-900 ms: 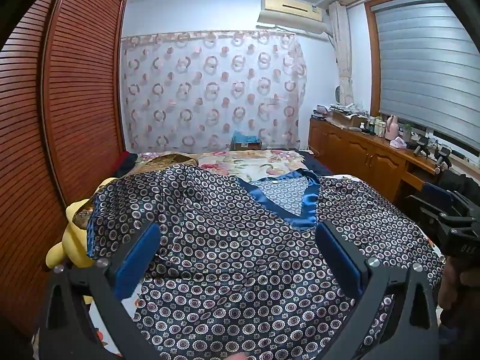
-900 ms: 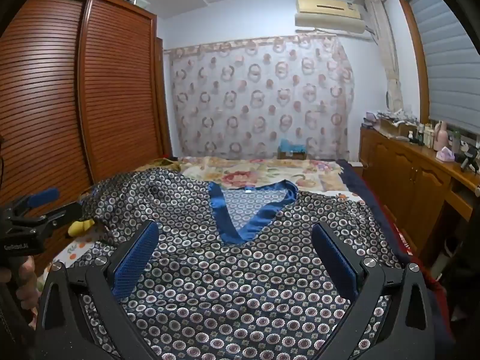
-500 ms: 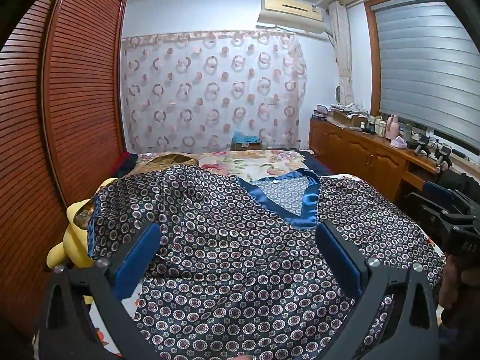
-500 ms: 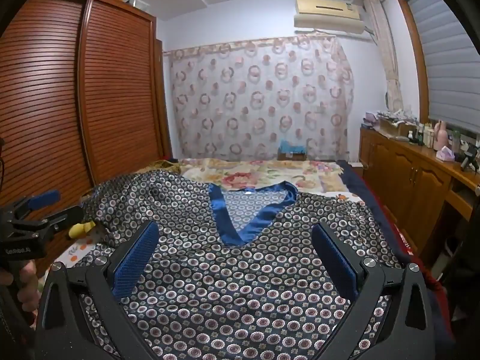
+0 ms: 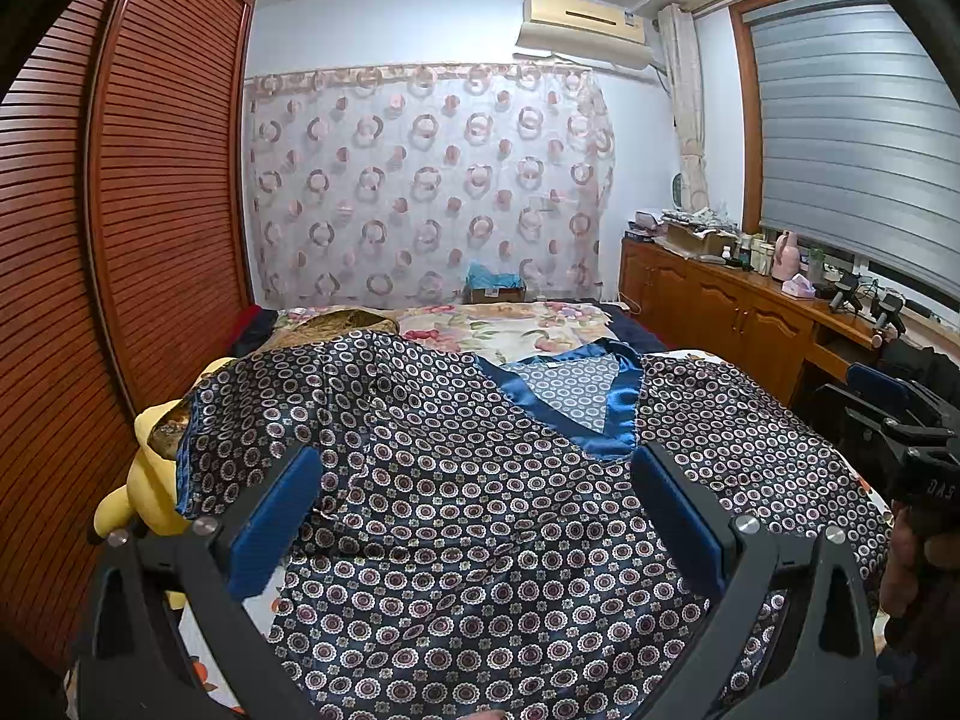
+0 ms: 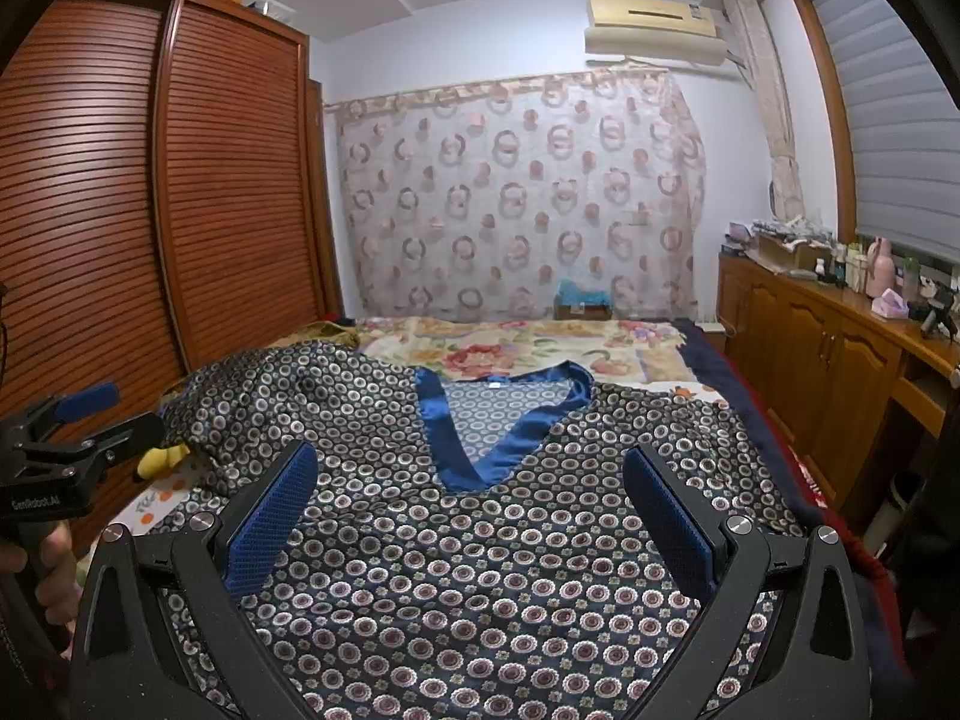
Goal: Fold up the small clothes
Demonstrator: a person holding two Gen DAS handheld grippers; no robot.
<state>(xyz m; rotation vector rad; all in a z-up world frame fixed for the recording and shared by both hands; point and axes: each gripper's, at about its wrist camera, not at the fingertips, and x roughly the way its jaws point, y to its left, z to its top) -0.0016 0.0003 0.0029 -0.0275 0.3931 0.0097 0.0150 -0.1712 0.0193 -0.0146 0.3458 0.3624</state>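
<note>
A dark satin top printed with small rings lies spread flat on the bed, its blue V-neck trim pointing toward me. My left gripper hovers wide open above the garment's left half, nothing between its blue pads. My right gripper also hangs wide open over the middle, just below the neckline, gripping nothing. Each gripper shows at the edge of the other's view, held by a hand.
A floral bedspread covers the bed behind the garment. A yellow plush toy sits at the bed's left edge by the slatted wooden wardrobe. A wooden sideboard with bottles runs along the right.
</note>
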